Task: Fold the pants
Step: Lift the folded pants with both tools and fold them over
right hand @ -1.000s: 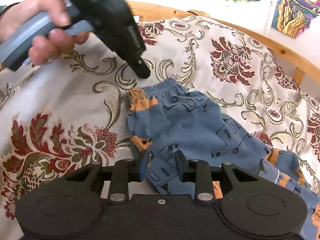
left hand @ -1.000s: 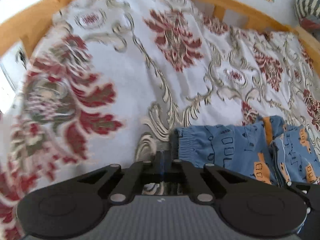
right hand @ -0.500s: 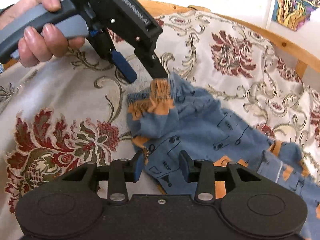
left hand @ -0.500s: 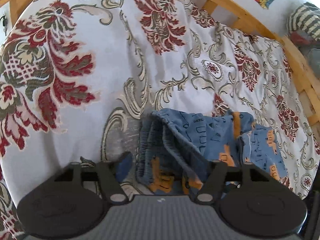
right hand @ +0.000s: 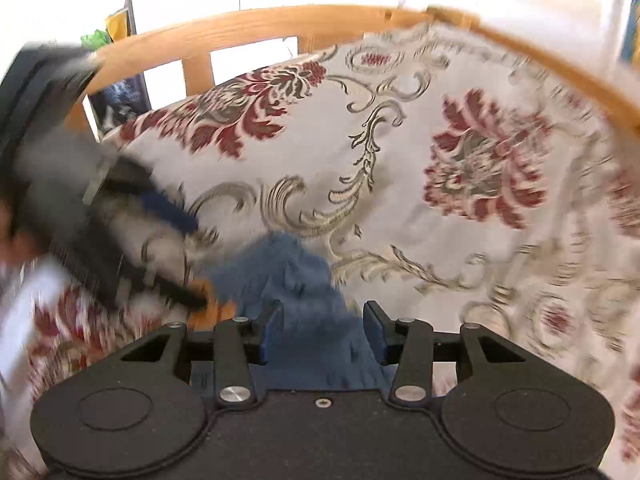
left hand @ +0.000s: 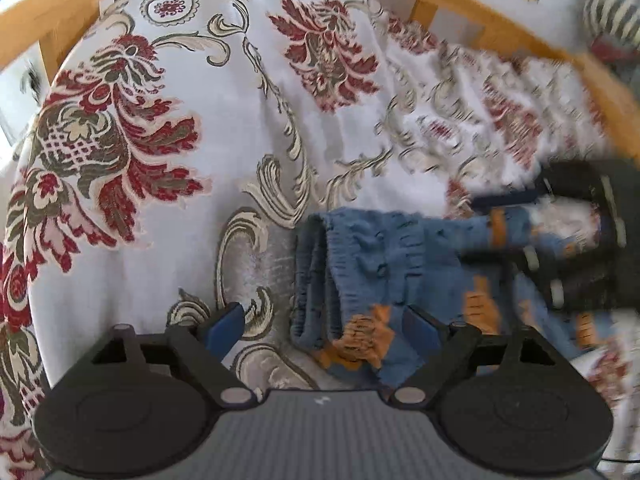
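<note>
Both claws opening — pants (left hand: 372, 264) bunched on bedspread (left hand: 224, 184).

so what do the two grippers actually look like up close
Both are matte black. The left gripper has two round discs, silver pivot pins, blue pads inside its jaws and a grey ribbed base. The right gripper matches, but has a black speckled base with one small centre screw.

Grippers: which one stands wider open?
The left gripper: jaws opening far apart, pants partly between them. The right gripper, also opening, stands narrower with pants cloth between too.
</note>
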A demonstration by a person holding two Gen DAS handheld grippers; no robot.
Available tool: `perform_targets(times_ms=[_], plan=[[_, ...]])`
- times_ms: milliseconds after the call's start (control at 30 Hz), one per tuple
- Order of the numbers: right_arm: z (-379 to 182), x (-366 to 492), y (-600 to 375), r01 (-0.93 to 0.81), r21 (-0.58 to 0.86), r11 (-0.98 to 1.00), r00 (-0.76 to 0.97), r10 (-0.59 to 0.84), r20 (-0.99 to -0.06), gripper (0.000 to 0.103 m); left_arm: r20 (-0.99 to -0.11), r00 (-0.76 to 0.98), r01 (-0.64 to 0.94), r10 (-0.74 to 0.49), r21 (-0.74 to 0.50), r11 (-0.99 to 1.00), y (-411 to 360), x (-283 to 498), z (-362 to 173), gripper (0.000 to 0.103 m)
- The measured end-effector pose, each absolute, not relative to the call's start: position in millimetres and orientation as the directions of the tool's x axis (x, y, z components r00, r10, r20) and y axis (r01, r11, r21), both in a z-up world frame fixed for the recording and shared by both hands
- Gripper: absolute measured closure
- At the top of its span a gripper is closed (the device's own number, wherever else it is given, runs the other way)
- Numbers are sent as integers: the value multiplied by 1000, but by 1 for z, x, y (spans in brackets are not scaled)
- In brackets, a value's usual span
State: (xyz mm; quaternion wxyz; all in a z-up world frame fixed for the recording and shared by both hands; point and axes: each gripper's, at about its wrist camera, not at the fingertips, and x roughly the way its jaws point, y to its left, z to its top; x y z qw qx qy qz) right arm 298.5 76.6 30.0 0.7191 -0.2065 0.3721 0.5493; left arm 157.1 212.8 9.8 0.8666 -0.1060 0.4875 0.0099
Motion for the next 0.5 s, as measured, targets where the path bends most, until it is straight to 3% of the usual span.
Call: perform_targets(times_ms=[133,267,300,333,500], plan=[[12,328,111,-933,243,264,-35,607,-794,50,-852,520,-127,-58,-145,981,209,160,5,14],[-1,331,130,-926,272,261,-79,573,-816,50,-851,521,-106,-60,-134,985,210,160,3,14],[-4,331,133,-926,275,258,-85,569,-818,59,-852,521,-98,-57,-126,987,209,160,3,14],[-6,327,136,-930,278,241,-96,570,-816,75,-852,521,-89,-53,-116,989,207,160,2,14],[-1,312,131,-944,218,248,-22,613,-790,87,-849,526,-70,-41,-91,993,203,159,2,14]])
